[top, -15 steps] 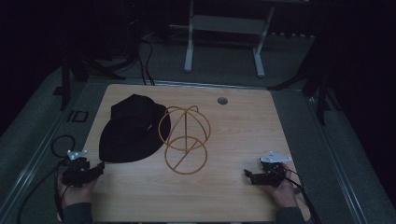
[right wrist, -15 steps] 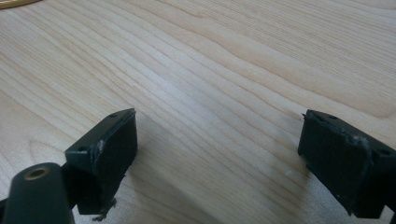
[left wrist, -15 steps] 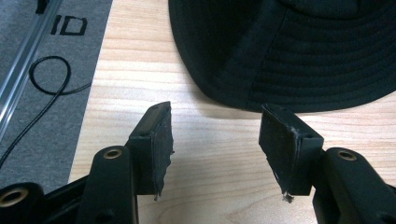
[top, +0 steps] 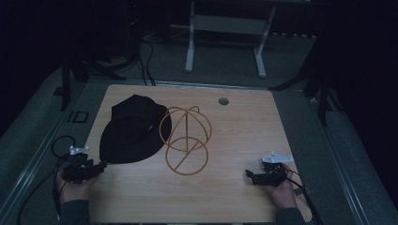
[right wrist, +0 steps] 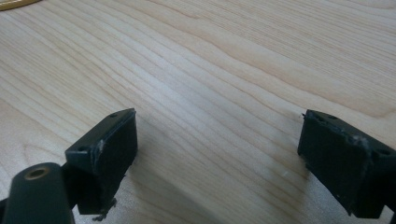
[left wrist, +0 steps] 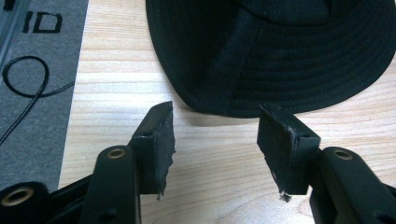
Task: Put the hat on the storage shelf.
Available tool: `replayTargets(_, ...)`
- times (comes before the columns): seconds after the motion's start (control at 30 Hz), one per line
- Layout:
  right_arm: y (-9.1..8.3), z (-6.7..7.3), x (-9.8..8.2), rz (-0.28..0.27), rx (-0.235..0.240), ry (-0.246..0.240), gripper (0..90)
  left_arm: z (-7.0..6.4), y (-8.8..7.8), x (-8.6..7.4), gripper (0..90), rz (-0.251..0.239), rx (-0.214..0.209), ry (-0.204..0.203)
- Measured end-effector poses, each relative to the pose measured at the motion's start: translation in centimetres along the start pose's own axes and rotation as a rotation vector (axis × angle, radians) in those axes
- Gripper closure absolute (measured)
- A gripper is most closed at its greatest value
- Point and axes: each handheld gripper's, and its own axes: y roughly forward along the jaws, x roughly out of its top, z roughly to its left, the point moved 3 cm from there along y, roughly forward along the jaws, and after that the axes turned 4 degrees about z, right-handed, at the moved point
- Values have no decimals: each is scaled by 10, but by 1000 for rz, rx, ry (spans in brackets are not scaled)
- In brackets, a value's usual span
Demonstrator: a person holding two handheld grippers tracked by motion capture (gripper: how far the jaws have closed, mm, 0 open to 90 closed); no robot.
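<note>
A black brimmed hat (top: 131, 133) lies on the left half of the wooden table (top: 244, 131). Against its right side stands a gold wire stand (top: 185, 138) made of rings and a dome frame. My left gripper (top: 99, 166) sits at the table's front left, open, its tips just short of the hat's brim (left wrist: 280, 88). Nothing is between the left gripper (left wrist: 215, 135) pads. My right gripper (top: 248, 177) rests at the front right, open over bare wood, and in its own view the right gripper (right wrist: 219, 149) holds nothing.
A round grommet hole (top: 223, 101) sits near the table's far edge. A black cable (left wrist: 28, 88) loops on the grey floor mat left of the table. A white frame (top: 225, 42) stands behind the table. The stand's rim (right wrist: 14, 3) shows at the right gripper view's top left.
The left gripper has edged a little toward the hat's brim. The right gripper, hat and stand have stayed put.
</note>
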Motion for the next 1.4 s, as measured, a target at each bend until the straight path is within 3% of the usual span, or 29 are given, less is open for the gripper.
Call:
replayTargets(0.27,0,0,0,-2,-4,5,130,-1,-7,13,487,45,-4,7)
replayTargets(0.47,0,0,0,-3,-7,9,131,-5,-9,22,498,91,-20,52)
replayTargets(0.5,0,0,0,-3,-7,9,131,-7,-9,27,502,118,-36,73)
replayTargets(0.67,0,0,0,-3,-7,9,132,-13,-9,37,503,131,-52,108)
replayTargets(0.8,0,0,0,-4,-9,11,133,-15,-10,43,491,147,-53,111)
replayTargets(1.07,-1,0,0,-4,-10,12,134,-16,-13,60,475,175,-66,76)
replayTargets(1.4,-1,0,-1,-5,-10,13,136,-23,-20,83,459,201,-73,137)
